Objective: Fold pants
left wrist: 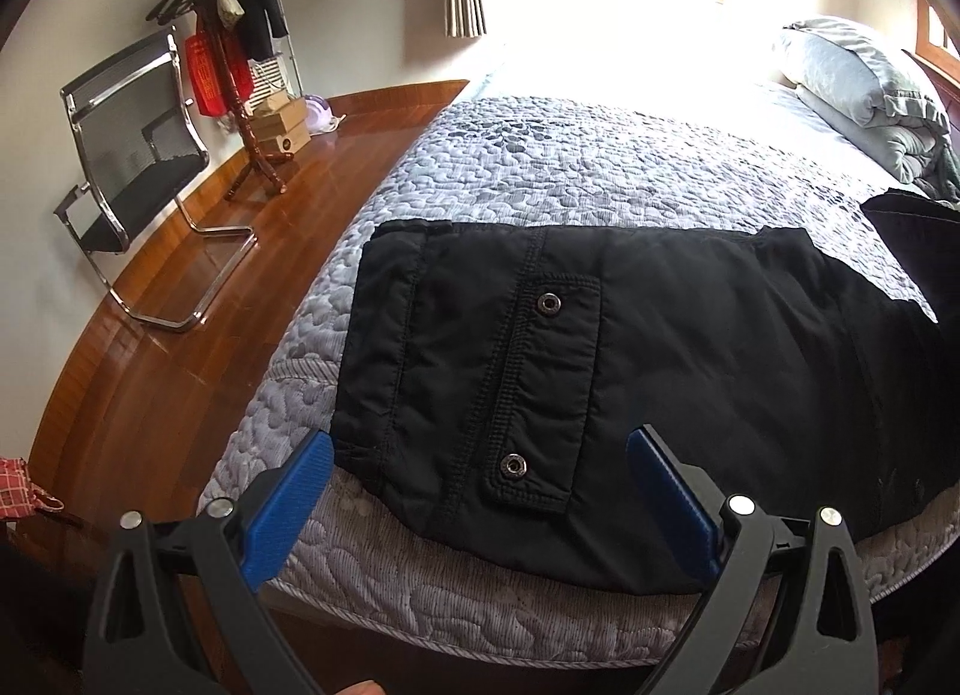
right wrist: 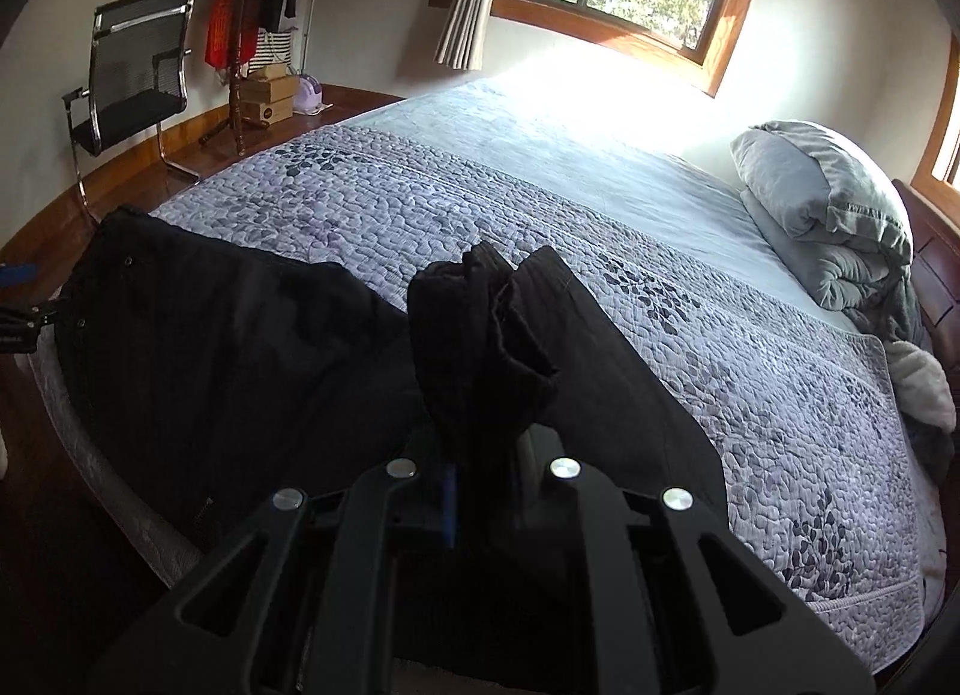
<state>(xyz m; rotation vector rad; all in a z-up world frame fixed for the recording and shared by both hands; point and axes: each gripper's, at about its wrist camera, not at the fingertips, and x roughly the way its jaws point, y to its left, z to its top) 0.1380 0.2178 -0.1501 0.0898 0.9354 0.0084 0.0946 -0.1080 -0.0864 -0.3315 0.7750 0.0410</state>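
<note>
Black pants (left wrist: 630, 371) lie flat across the near edge of the bed, waistband end to the left, a snap pocket flap (left wrist: 552, 395) facing up. My left gripper (left wrist: 480, 455) stands open just above the near edge of the waist end, its blue pads (left wrist: 288, 509) wide apart and holding nothing. In the right wrist view the pants (right wrist: 228, 347) stretch off to the left. My right gripper (right wrist: 480, 449) is shut on the bunched leg ends (right wrist: 486, 323), which stand lifted above the bed. That lifted leg end (left wrist: 912, 227) shows at the right edge of the left wrist view.
The quilted grey bedspread (right wrist: 540, 227) covers the bed beyond the pants. Pillows and a folded duvet (right wrist: 828, 215) are stacked at the far right. A mesh chair (left wrist: 132, 155), a coat stand (left wrist: 240, 95) and boxes (left wrist: 282, 125) stand on the wooden floor to the left.
</note>
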